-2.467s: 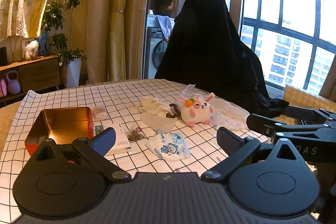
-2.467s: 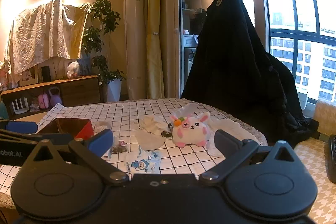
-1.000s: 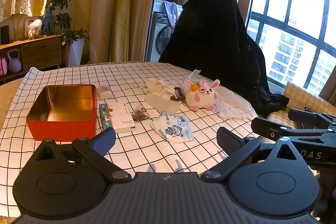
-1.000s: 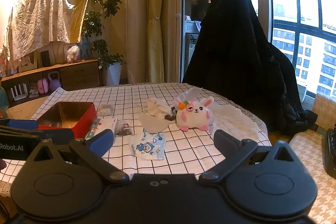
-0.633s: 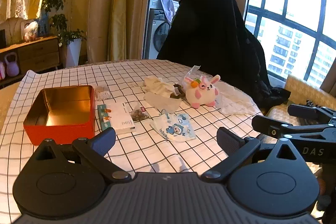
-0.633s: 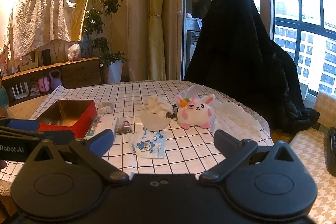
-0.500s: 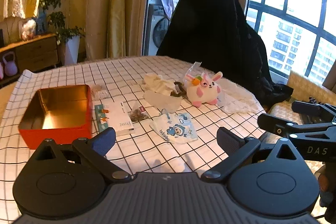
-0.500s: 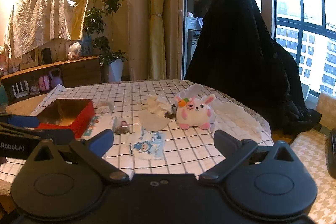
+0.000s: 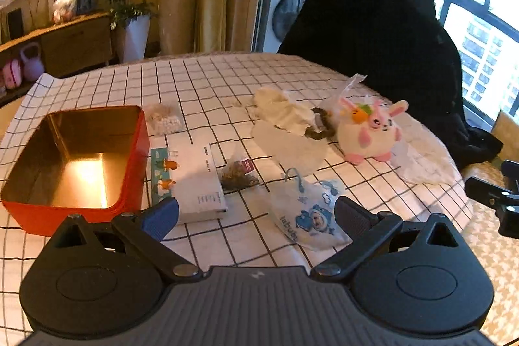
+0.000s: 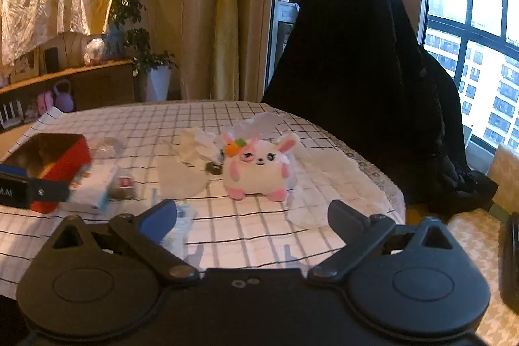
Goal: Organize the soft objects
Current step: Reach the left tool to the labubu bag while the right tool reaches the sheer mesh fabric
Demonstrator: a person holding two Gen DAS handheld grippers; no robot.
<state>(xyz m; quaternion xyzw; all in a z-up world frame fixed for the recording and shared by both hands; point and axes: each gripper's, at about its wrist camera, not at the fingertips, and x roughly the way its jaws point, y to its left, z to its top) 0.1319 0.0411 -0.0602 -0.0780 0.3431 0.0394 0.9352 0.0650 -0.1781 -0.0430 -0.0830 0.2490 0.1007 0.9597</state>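
A white and pink plush bunny [image 9: 369, 132] [image 10: 258, 167] sits on the checked tablecloth at the right. A white bag with a blue cartoon print [image 9: 308, 213] lies near my left gripper [image 9: 256, 213], which is open and empty above the near table edge. A crumpled cream cloth [image 9: 285, 111] and a flat translucent pouch [image 9: 288, 145] lie behind it. An open red tin [image 9: 74, 164] [image 10: 61, 161] stands at the left. My right gripper [image 10: 253, 216] is open and empty, in front of the bunny.
A white booklet [image 9: 191, 180], a small sachet of dried bits [image 9: 238, 175] and a packet [image 9: 163, 119] lie beside the tin. A thin white sheet [image 9: 425, 158] lies at the right table edge. A black draped shape [image 10: 366, 54] stands behind the table.
Both grippers have moved forward toward the table and tilted down; the objects look nearer. The right view has shifted toward the bunny. Nothing on the table has moved.
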